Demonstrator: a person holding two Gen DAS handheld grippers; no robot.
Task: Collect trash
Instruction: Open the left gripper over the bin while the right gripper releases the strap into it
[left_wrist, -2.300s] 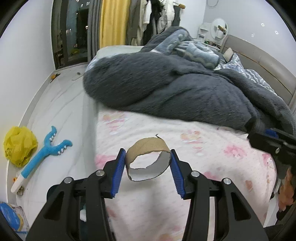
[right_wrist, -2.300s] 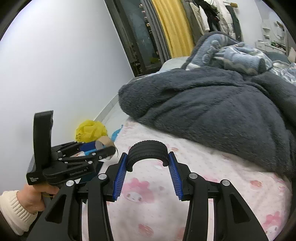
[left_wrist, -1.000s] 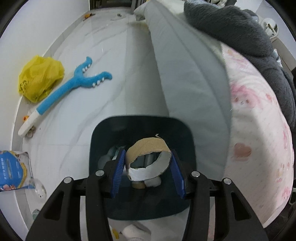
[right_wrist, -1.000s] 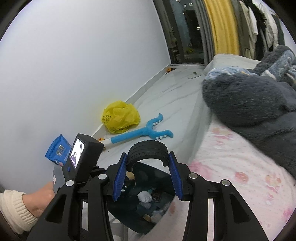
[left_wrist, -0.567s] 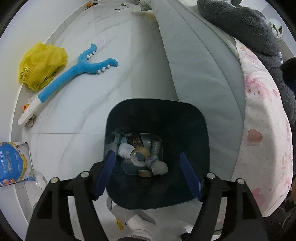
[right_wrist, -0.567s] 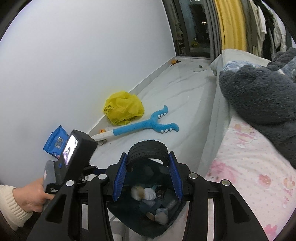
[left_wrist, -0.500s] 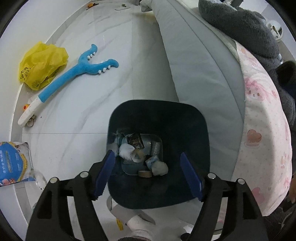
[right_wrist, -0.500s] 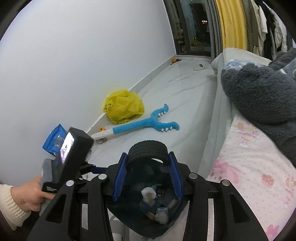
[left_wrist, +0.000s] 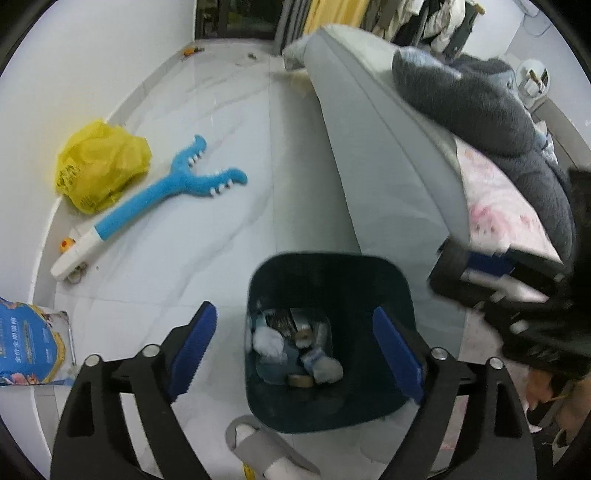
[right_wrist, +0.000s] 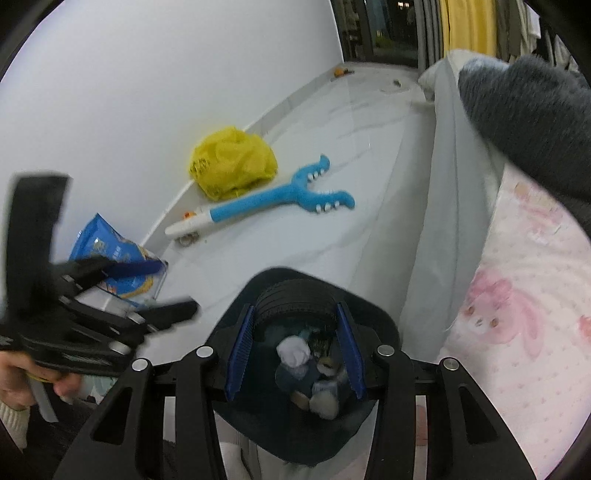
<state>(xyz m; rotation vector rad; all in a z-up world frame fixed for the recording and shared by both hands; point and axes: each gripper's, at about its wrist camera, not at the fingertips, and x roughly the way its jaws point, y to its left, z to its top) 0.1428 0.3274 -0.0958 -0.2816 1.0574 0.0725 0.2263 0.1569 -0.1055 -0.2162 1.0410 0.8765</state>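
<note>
Directly above bin (right_wrist: 380, 328), black tyre (right_wrist: 295, 301) clamped in right gripper (right_wrist: 295, 352); left gripper (left_wrist: 295, 350) agape

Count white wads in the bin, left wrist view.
2 clear: white wad at the trash bin floor's left side, second wad lower right. Others may be buried under other trash.

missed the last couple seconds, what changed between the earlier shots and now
The left gripper swung from the bed to above the trash bin, opened, and dropped its cardboard ring in. The right gripper moved over the bin too, still shut on the black tire. The yellow bag and blue toy stayed on the floor.
</note>
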